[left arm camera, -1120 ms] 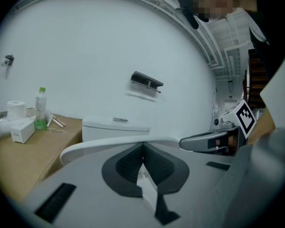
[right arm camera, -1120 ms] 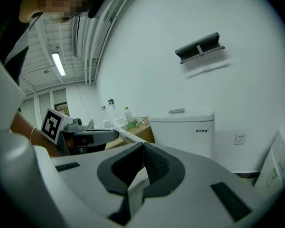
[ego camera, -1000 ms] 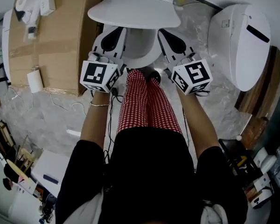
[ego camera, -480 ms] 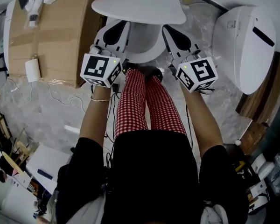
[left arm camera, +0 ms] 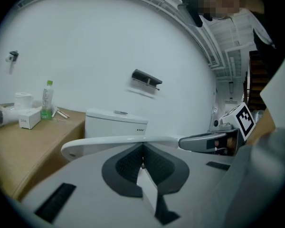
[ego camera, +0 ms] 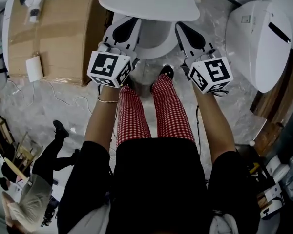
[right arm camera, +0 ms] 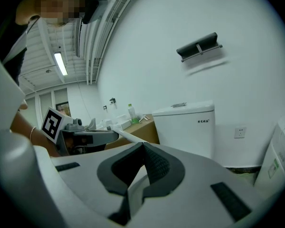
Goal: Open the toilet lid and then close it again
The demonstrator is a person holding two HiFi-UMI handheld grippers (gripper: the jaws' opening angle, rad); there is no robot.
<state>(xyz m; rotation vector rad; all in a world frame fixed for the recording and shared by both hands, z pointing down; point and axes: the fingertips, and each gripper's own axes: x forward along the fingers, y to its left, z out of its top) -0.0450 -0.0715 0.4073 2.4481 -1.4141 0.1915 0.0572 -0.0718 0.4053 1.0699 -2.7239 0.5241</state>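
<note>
The white toilet lid (ego camera: 149, 1) stands partly lifted above the bowl (ego camera: 154, 40). My left gripper (ego camera: 132, 26) reaches under its left edge and my right gripper (ego camera: 183, 28) under its right edge. In the left gripper view the lid (left arm camera: 109, 143) shows edge-on, nearly level, just beyond my left gripper (left arm camera: 142, 148), whose jaws are shut with nothing between them. The right gripper view shows my right gripper (right arm camera: 143, 146) shut the same way, with the lid's rim (right arm camera: 128, 136) to its left. Whether the tips touch the lid is hidden.
The tank (left arm camera: 116, 122) stands against the wall behind. A cardboard box (ego camera: 53, 33) with a bottle (left arm camera: 47, 99) and small items is on the left. A second white toilet (ego camera: 259, 38) stands to the right. A person (ego camera: 44, 179) stands at lower left.
Both grippers and the lid have shifted toward the top of the head view. The feet stepped back from the bowl. A person has come into view at lower left.
</note>
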